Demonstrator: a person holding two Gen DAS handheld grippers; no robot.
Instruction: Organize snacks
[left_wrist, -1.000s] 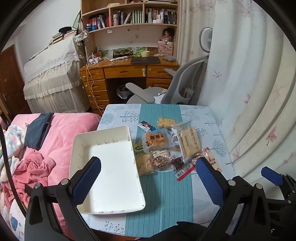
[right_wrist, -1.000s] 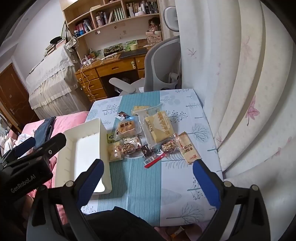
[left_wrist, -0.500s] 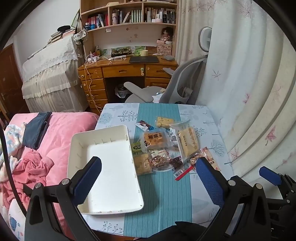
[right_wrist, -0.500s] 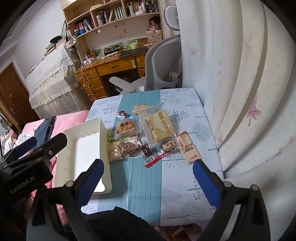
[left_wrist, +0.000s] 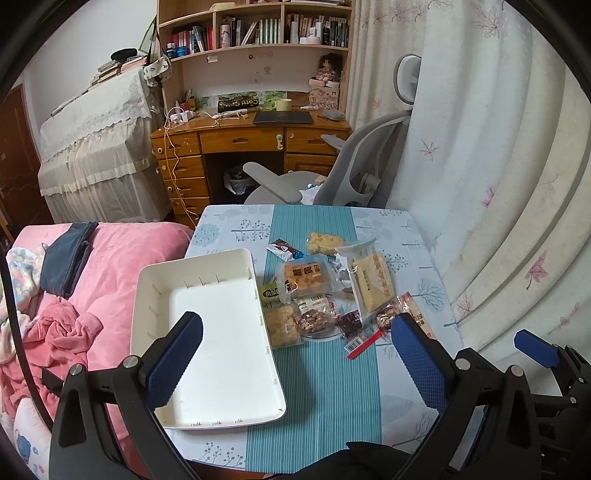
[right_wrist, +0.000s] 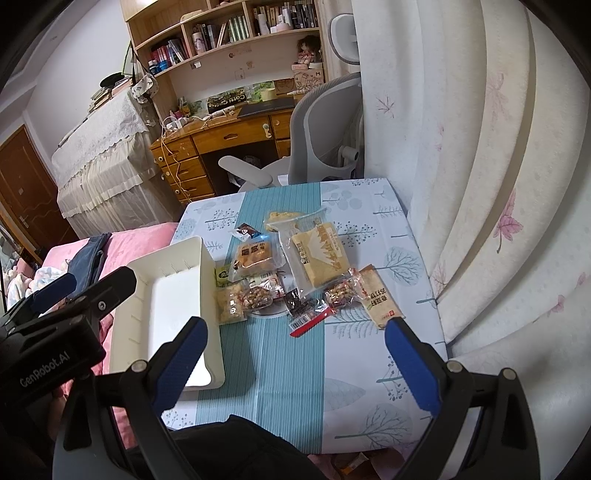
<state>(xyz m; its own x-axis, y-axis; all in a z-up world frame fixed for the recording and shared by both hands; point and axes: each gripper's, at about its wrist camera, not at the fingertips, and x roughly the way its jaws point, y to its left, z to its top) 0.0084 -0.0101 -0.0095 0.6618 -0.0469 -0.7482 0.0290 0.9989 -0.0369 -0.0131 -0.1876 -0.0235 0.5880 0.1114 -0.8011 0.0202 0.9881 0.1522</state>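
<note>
**Snacks wait beside an empty tray**

Both claws, left claw (left_wrist: 295, 363) and right claw (right_wrist: 295, 363), hang released, holding nothing. The snack packets (right_wrist: 291, 271) cluster mid-frame on the table (right_wrist: 391, 229), just right of the white tray (left_wrist: 221, 332). The long biscuit pack (right_wrist: 319, 254) runs away from the camera, arguably nearer the right claw.

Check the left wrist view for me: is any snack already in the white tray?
No, the white tray holds nothing, and the snack packets all lie on the tablecloth to its right.
</note>
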